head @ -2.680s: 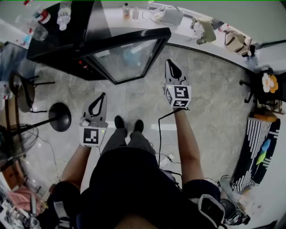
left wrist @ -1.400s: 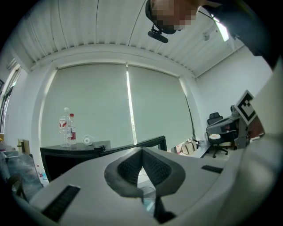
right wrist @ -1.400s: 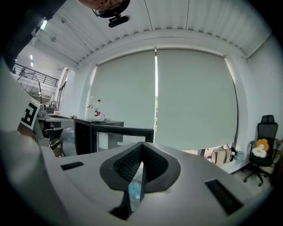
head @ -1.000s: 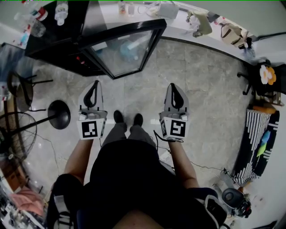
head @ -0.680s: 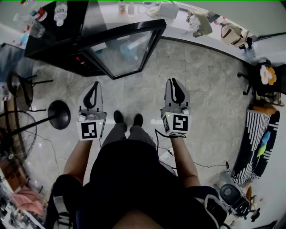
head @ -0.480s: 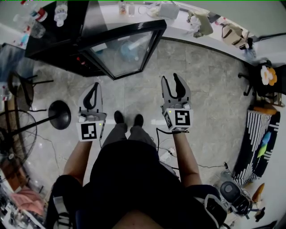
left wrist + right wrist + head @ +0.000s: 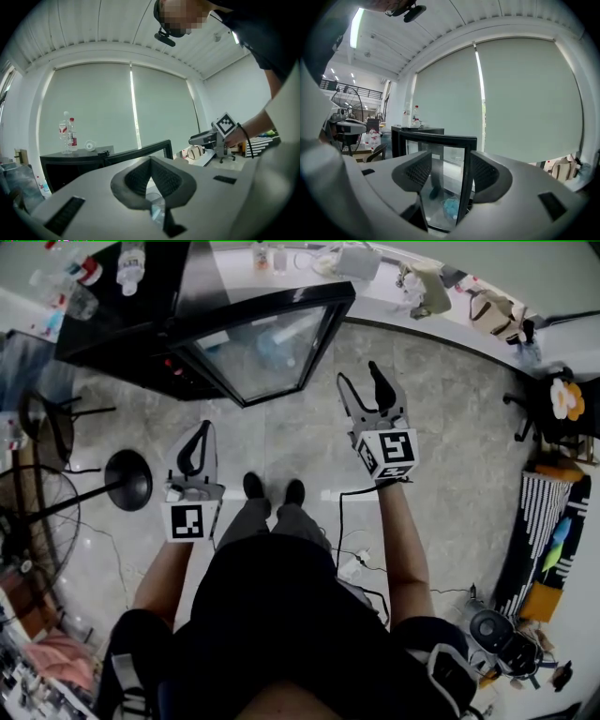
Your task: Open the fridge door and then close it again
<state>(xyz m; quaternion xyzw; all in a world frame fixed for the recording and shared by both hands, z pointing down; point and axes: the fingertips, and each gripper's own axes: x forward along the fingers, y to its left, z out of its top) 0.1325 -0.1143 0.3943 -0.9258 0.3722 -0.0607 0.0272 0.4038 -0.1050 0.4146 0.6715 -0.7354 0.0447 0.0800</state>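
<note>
Grey tiled floor (image 7: 450, 456) below open glass fridge door (image 7: 267, 352); left gripper (image 7: 202, 427) closed, right gripper (image 7: 359, 375) opening, both empty.

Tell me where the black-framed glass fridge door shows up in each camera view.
Head view: black-framed glass fridge door, upper centre, swung open.
Left gripper view: mid-frame, just its top edge showing.
Right gripper view: dead centre, lower half.
Shared landmark: clear plastic bottles standing on the fridge.
</note>
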